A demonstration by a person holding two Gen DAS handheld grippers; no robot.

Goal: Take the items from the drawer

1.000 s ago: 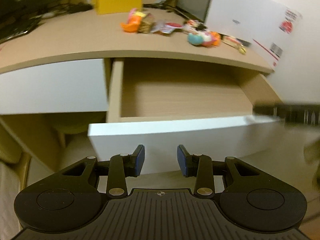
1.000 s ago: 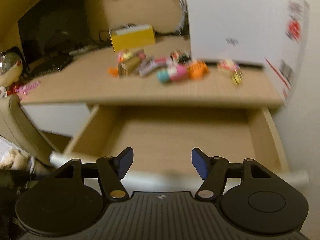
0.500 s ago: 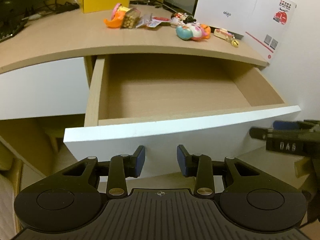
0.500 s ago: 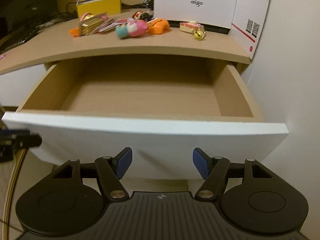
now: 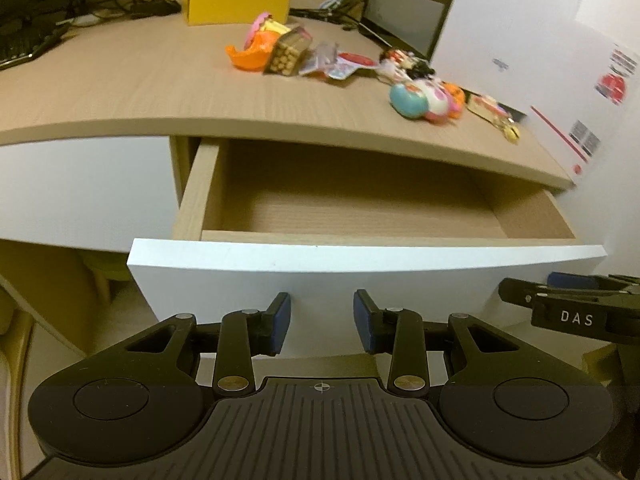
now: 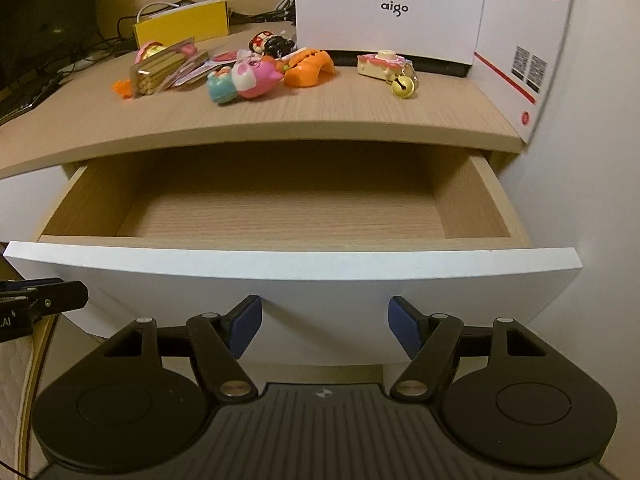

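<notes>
Nearest in my left wrist view is the left tool (image 5: 322, 322), its blue pads a modest gap apart with nothing between them, hanging in front of the white drawer front (image 5: 360, 276). At that view's right edge I see the right tool (image 5: 568, 304) from the side, lettered "DAS". My right wrist view shows the right tool (image 6: 325, 326) head-on instead: its jaws have just been opening and stand wide, with nothing between them. The left tool's tip pokes in at that view's left edge.

Beyond both, the drawer (image 6: 280, 216) is pulled out, and I see only bare wood inside. The right view looks down onto more of its floor; the left view catches its left side wall (image 5: 196, 192) and the fixed white panel beside it.

The task's items lie on the tabletop (image 6: 360, 108) above: a clear pack of sticks (image 6: 162, 70), a pink and teal toy (image 6: 240, 80), an orange piece (image 6: 310, 68), and a cake-shaped charm with a gold bell (image 6: 402, 87). Behind them stand a yellow box (image 5: 236, 2) and a white box (image 6: 390, 8); only the right view shows "aigo" sharply. Only the left view shows a keyboard edge (image 5: 20, 46) far left.
</notes>
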